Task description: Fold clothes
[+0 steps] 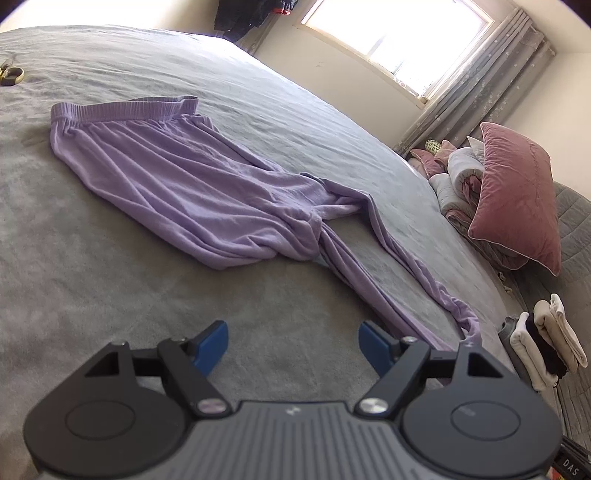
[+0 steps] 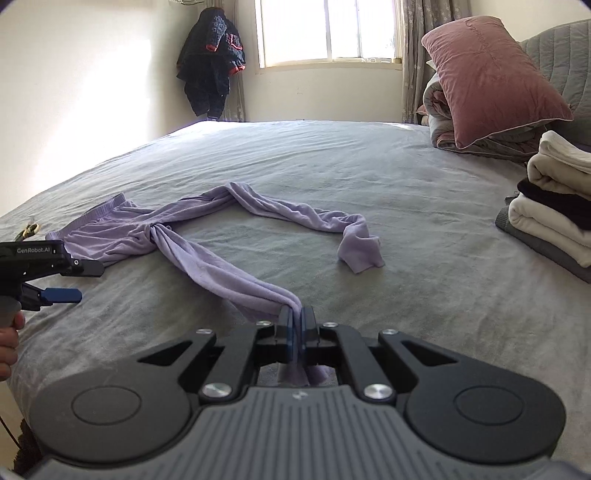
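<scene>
Where the left wrist view looks across it, the grey bed point(image 1: 110, 266) fills most of the room, with a bright window point(image 1: 399, 33) and grey curtain point(image 1: 476, 85) beyond its far edge. A pink pillow point(image 1: 517, 192) leans on rolled bedding at the right edge, and a stack of folded clothes point(image 1: 543, 339) sits near the right corner. The lilac trousers point(image 1: 192, 184) lie mid-bed, waistband toward the far left, body creased, legs twisted and trailing toward the near right edge. The left gripper point(image 1: 293, 345) hovers over bare sheet, its blue pads wide apart and holding nothing.

In the right wrist view, the same bed point(image 2: 406, 184) runs back to a wall where a dark jacket point(image 2: 212, 62) hangs beside the window. The pillow point(image 2: 491, 77) and the folded stack point(image 2: 554, 210) occupy the right edge. The trousers point(image 2: 122, 229) spread from the left edge; one leg loops toward the middle and ends in a bunched cuff, the other runs to the near edge. The right gripper point(image 2: 296, 328) is clamped tight on that leg's end.
</scene>
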Available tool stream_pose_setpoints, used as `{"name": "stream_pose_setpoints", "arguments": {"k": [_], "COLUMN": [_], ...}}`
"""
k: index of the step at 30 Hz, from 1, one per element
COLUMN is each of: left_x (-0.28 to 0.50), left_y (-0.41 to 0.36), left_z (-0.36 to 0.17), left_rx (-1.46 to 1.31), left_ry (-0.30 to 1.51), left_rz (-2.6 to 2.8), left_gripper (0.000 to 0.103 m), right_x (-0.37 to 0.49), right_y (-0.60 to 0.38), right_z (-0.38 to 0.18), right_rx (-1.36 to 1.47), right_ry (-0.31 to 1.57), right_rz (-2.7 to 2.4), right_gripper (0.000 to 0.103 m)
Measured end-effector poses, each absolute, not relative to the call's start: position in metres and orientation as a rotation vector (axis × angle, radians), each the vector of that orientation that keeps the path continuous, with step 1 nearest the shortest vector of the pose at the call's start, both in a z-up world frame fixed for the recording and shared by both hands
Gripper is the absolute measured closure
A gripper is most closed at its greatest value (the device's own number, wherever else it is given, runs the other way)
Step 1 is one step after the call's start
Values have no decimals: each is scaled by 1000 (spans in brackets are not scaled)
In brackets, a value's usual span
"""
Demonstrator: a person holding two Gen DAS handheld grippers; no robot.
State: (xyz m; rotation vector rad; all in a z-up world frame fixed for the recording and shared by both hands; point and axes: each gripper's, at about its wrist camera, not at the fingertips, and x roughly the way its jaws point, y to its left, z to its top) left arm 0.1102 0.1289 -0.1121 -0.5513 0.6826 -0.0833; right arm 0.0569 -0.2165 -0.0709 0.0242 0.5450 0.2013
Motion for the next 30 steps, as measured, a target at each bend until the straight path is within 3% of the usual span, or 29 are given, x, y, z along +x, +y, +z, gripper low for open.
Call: {"name": "stream_pose_setpoints", "arguments": {"k": [14, 22, 26, 30], "left_x": [116, 134, 149, 156], "left_y": [114, 132, 139, 134], "left_z": [-104, -102, -100, -92], "left_rx": [-499, -521, -537, -513], "left_ry": [688, 680, 689, 690], "left_rz": [-95, -43, -10, -47], "left_gripper": [24, 26, 34, 36], "right_x": [30, 51, 79, 107], "right_y": [-264, -306, -320, -332], "right_z": [-16, -31, -47, -66], "right_rx": [62, 107, 149, 200], "right_ry": [482, 571, 653, 713], "right_rz": [123, 42, 29, 12], "right_gripper": [100, 100, 100, 99]}}
